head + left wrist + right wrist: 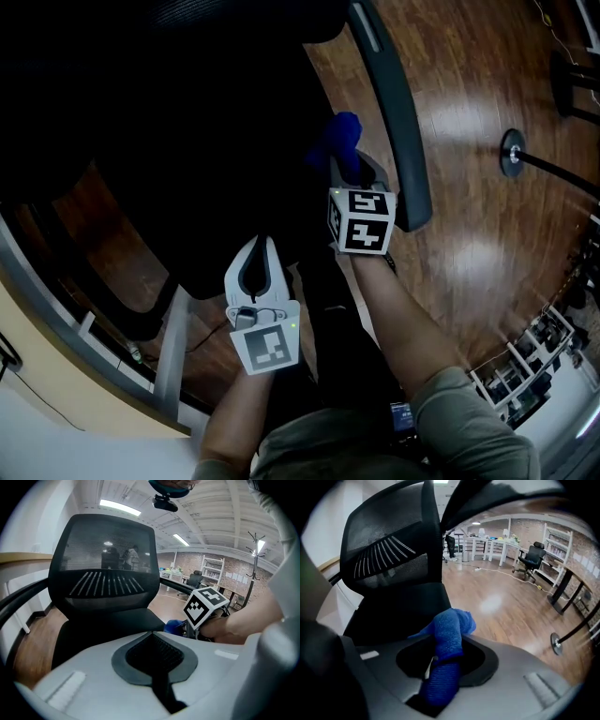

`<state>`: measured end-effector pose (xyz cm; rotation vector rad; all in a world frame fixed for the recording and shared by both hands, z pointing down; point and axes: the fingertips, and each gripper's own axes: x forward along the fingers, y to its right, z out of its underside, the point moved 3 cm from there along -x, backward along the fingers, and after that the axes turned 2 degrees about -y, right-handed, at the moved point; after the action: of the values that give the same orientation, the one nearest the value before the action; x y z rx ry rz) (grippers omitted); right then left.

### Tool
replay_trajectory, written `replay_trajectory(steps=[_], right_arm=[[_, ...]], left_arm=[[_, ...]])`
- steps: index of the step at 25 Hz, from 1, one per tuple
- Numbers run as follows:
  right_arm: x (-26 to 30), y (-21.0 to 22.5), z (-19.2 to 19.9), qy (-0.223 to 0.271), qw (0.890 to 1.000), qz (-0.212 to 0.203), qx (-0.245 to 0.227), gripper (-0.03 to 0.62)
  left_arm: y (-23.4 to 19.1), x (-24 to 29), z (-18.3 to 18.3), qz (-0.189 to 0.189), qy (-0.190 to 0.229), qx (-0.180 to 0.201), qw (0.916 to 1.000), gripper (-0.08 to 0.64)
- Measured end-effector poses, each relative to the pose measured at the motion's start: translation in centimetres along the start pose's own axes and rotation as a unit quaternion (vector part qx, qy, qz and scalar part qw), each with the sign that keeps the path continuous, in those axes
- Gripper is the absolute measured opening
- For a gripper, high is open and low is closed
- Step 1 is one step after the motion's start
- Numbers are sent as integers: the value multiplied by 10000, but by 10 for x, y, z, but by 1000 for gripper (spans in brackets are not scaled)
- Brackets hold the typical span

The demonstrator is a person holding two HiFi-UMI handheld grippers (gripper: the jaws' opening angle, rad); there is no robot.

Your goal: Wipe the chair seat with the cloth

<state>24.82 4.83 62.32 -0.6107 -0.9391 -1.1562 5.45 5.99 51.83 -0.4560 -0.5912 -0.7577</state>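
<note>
Blue textured cloth (447,634) is bunched into a thick roll and clamped between the jaws of the right hand-held gripper (443,658). Its loose end bulges out ahead of the jaw tips and its other end trails back down between them. In the head view the cloth (342,141) sticks out just beyond that hand-held gripper (347,171), over the right edge of the black chair seat (187,141). No view settles whether it touches the seat.

Ahead of the right hand-held gripper and to its left, the seat (403,606) spreads out dark and flat. The black mesh backrest (389,550) stands upright at its far side. A dark curved armrest (398,122) runs close along this hand-held gripper's right side. Beyond the armrest lies the glossy brown wooden floor (487,234).

The left hand-held gripper (262,246) sits to the left of the right one and further back toward the person, near the front of the seat. Its jaws are together at the tips with nothing between them, as its own view (152,637) shows. From there the cloth (172,626) appears just ahead and to the right, beside the right one's marker cube (205,605). The seat (108,625) and backrest (105,569) fill the space in front.
</note>
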Motion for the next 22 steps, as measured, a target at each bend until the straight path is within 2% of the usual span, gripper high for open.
replay_trajectory(steps=[7,14,18,20,22], right_arm=[[8,0,9,125,9999,36,38,112],[3,-3,5,216,9997,145,7,113],[-9,-31,-4,410,9981,85,-449,114],[-16,-59,-8,500,9952,-115,-833,114],[-20,-95,-10,583,9894,-487,-1237,114]], left_arm=[[15,14,22,63,-75,-104,9999,5],[-9,-11,31,-396,-69,-382,9985,5],[-36,-34,34,-827,-20,-599,9948,5],[-51,-50,36,-1040,28,-726,9919,5],[-65,-66,39,-1283,90,-881,9878,5]])
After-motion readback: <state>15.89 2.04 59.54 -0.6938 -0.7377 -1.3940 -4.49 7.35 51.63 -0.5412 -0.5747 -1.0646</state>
